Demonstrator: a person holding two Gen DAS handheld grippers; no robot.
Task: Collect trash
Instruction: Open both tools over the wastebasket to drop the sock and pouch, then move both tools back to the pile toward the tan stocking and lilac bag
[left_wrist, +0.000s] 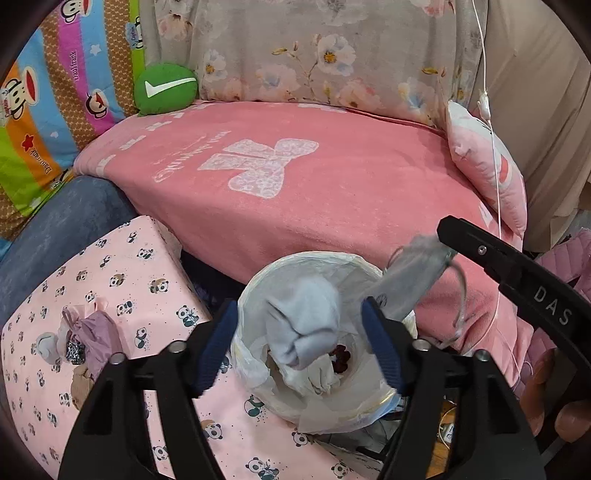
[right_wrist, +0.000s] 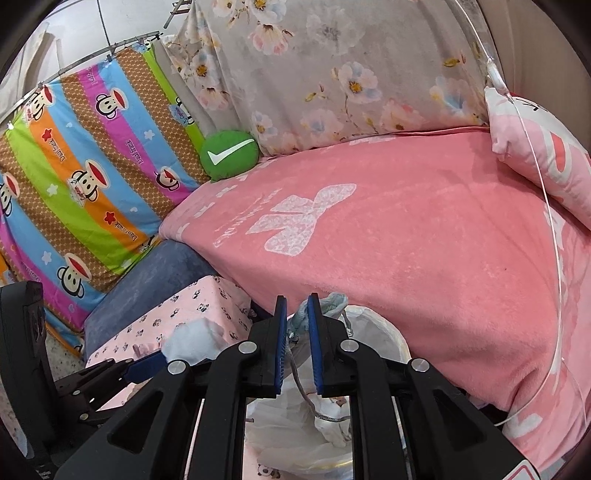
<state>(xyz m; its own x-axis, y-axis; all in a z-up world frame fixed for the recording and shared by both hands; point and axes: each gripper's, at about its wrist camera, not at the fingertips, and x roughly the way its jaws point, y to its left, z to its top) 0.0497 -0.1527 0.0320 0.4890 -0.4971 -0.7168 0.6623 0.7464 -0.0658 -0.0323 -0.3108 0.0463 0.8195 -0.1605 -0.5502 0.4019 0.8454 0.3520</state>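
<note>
A small bin lined with a white bag (left_wrist: 354, 266) stands between the bed and a panda-print box; it also shows in the right wrist view (right_wrist: 384, 332). My left gripper (left_wrist: 299, 339) is open above the bin, and a grey wad of tissue (left_wrist: 306, 317) lies between its fingers over the opening. My right gripper (right_wrist: 297, 347) is shut on a grey face mask (right_wrist: 332, 301) held over the bin; in the left wrist view the mask (left_wrist: 410, 277) hangs from the right gripper's finger (left_wrist: 480, 247), its ear loops dangling.
A pink blanket (left_wrist: 314, 177) covers the bed behind the bin. A panda-print box (left_wrist: 122, 280) at left carries small crumpled items (left_wrist: 88, 332). A green round cushion (left_wrist: 166, 88), a pink pillow (left_wrist: 487, 166) and a hanging white cord (left_wrist: 493, 147) lie around the bed.
</note>
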